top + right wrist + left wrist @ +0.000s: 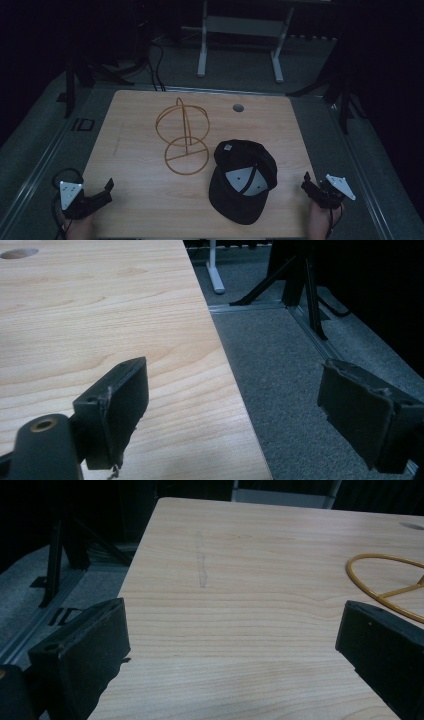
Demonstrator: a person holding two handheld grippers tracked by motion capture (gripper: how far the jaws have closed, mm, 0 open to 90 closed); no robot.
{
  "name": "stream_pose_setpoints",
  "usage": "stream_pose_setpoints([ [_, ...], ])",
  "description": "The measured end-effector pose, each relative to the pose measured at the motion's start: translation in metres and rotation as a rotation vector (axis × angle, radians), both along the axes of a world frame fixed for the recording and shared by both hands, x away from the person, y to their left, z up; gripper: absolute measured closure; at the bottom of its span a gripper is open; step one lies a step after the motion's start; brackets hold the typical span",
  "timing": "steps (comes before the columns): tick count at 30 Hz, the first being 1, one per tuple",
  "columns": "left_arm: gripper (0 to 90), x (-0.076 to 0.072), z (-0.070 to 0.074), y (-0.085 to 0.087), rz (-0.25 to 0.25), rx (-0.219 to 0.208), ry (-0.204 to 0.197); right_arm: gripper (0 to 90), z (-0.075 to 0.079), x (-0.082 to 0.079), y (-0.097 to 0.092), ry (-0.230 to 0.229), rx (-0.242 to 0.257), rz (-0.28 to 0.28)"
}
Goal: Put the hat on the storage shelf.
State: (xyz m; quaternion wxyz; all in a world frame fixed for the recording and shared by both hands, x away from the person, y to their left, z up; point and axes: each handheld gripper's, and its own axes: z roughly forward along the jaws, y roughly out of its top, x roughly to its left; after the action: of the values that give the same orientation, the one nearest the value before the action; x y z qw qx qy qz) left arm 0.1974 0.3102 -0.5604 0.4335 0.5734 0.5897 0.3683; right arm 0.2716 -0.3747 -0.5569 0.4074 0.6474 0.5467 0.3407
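High view shows cap (pixel 243 181); left gripper view, wire stand (pixel 387 587).

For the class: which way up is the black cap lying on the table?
Upside down. The black cap rests on its crown on the table, showing its grey inner lining, beside the gold wire stand.

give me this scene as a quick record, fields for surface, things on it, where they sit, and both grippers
surface: wooden table with a round hole near its far edge
things: black cap, gold wire stand
cap: lies upside down, near right part of the table, inside lining showing
stand: upright near the middle, left of the cap and apart from it
left hand-held gripper: at the near left corner, jaws open, holding nothing
right hand-held gripper: at the near right edge, jaws open, holding nothing
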Motion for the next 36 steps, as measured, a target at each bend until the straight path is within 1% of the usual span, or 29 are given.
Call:
stream_pose_setpoints([
  [3,1.2,0.000,0.000,0.000,0.002,-0.004,0.000,12.5,0.001,0.000,-0.001,0.005,0.006,0.009],
  [4,1.2,0.000,0.001,0.000,0.003,-0.005,0.002,12.4,0.002,0.000,0.000,0.005,-0.009,0.019],
  [5,1.2,0.000,0.001,0.000,0.003,-0.005,0.002,12.4,0.002,0.000,0.000,0.005,-0.009,0.019],
  [6,1.2,0.000,0.001,0.000,0.003,-0.005,0.002,12.5,0.008,-0.002,0.000,-0.006,-0.056,0.040],
  [8,1.2,0.000,0.001,-0.001,0.005,-0.004,0.003,12.6,0.017,-0.005,-0.001,-0.024,-0.052,0.051],
  [9,1.2,0.000,0.001,-0.001,0.005,-0.004,0.003,12.6,0.017,-0.005,-0.001,-0.024,-0.052,0.051],
  [10,1.2,0.000,0.000,-0.001,0.006,-0.004,0.004,12.8,0.022,-0.007,-0.002,-0.028,-0.047,0.059],
  [11,1.2,0.001,0.000,-0.001,0.006,-0.005,0.005,13.1,0.033,-0.009,-0.001,-0.024,-0.043,0.085],
  [12,1.2,0.001,0.000,-0.001,0.006,-0.005,0.005,13.1,0.033,-0.009,-0.001,-0.024,-0.043,0.085],
  [13,1.2,0.001,0.001,-0.001,0.006,-0.004,0.003,13.3,0.045,-0.011,0.001,-0.021,-0.035,0.109],
  [14,1.2,0.001,0.001,-0.001,0.006,-0.006,0.002,13.3,0.051,-0.012,0.002,-0.026,-0.022,0.119],
  [15,1.2,0.001,0.001,-0.001,0.006,-0.006,0.002,13.3,0.051,-0.012,0.002,-0.026,-0.022,0.119],
  [16,1.2,0.000,0.001,-0.001,0.003,-0.007,0.002,13.4,0.063,-0.013,0.005,-0.031,-0.007,0.148],
  [17,1.2,0.000,0.001,-0.001,0.002,-0.005,0.002,13.4,0.063,-0.013,0.005,-0.031,-0.007,0.148],
  [18,1.2,0.000,0.001,-0.001,0.001,-0.006,0.003,13.5,0.076,-0.015,0.010,-0.033,0.002,0.182],
  [20,1.2,0.001,0.001,-0.001,0.000,-0.007,0.003,13.4,0.090,-0.016,0.015,-0.040,0.021,0.222],
  [21,1.2,0.001,0.001,-0.001,0.000,-0.007,0.003,13.4,0.090,-0.016,0.015,-0.040,0.021,0.222],
  [22,1.2,0.001,0.001,-0.001,-0.001,-0.007,0.004,13.3,0.104,-0.017,0.022,-0.049,0.029,0.263],
  [24,1.2,0.000,0.001,-0.001,-0.005,-0.010,0.005,12.8,0.118,-0.020,0.029,-0.062,0.049,0.317],
  [25,1.2,0.000,0.001,-0.001,-0.005,-0.010,0.005,12.8,0.118,-0.020,0.029,-0.062,0.049,0.317],
  [26,1.2,0.000,0.001,-0.001,-0.006,-0.010,0.005,12.3,0.132,-0.022,0.038,-0.077,0.052,0.352],
  [28,1.2,0.000,0.001,-0.001,-0.007,-0.010,0.004,12.3,0.132,-0.022,0.038,-0.077,0.052,0.352],
  [29,1.2,0.000,0.001,-0.001,-0.009,-0.013,0.005,11.1,0.148,-0.025,0.052,-0.088,0.074,0.432],
  [30,1.2,0.000,0.001,-0.001,-0.011,-0.015,0.005,11.1,0.153,-0.025,0.057,-0.086,0.078,0.456],
  [31,1.2,0.000,0.001,-0.001,-0.014,-0.024,0.002,11.1,0.156,-0.026,0.063,-0.087,0.081,0.463],
  [32,1.2,0.000,0.001,-0.001,-0.014,-0.024,0.002,11.1,0.156,-0.026,0.063,-0.087,0.081,0.463],
  [33,1.2,0.000,0.001,-0.002,-0.018,-0.019,0.003,11.0,0.161,-0.026,0.073,-0.070,0.093,0.513],
  [34,1.2,0.000,0.001,-0.002,-0.018,-0.019,0.003,11.1,0.163,-0.025,0.078,-0.061,0.100,0.524],
  [36,1.2,0.000,0.002,-0.002,-0.022,-0.015,0.005,13.4,0.163,-0.024,0.087,-0.040,0.089,0.561],
])
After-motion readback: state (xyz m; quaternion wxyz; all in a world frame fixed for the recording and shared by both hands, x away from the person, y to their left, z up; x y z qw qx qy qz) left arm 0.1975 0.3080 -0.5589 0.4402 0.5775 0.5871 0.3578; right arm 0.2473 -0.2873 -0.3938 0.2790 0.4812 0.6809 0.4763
